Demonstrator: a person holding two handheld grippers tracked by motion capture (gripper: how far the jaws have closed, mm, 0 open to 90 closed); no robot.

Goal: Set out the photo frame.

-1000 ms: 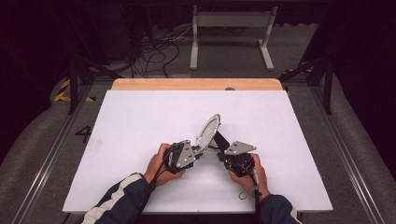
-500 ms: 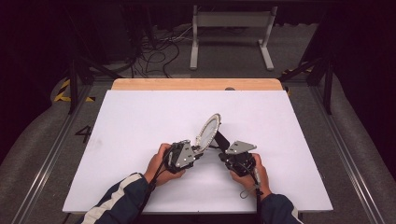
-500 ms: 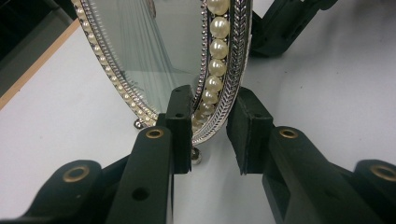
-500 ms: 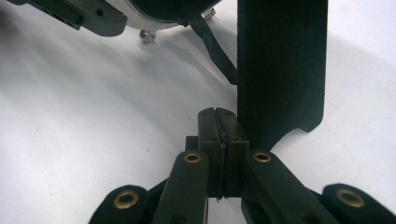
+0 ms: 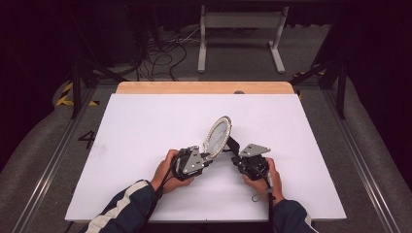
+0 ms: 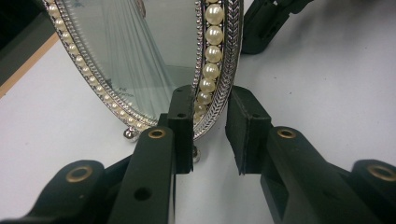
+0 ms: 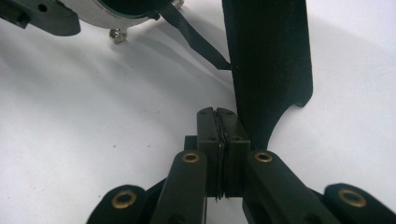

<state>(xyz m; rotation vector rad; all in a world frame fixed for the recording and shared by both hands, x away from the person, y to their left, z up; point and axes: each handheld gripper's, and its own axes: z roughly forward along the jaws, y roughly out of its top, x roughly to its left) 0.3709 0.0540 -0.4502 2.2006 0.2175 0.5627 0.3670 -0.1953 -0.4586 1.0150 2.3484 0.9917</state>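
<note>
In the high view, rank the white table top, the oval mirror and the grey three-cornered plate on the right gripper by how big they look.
1. White table top, by far the largest.
2. Oval mirror, pearl-rimmed and standing tilted.
3. Grey three-cornered plate, somewhat smaller than the mirror; the mirror is seen at an angle, so the gap is unsure.

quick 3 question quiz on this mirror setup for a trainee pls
1. True or false: the oval mirror lies flat, face down, on the white table.
2. What trims the mirror's silver frame? A) pearls B) seashells C) wooden knobs
3. Which gripper has the frame's rim between its jaws?

Key:
1. False. It stands tilted on its small feet.
2. A, a row of pearls.
3. The left gripper; a gap shows beside one pad.
</note>
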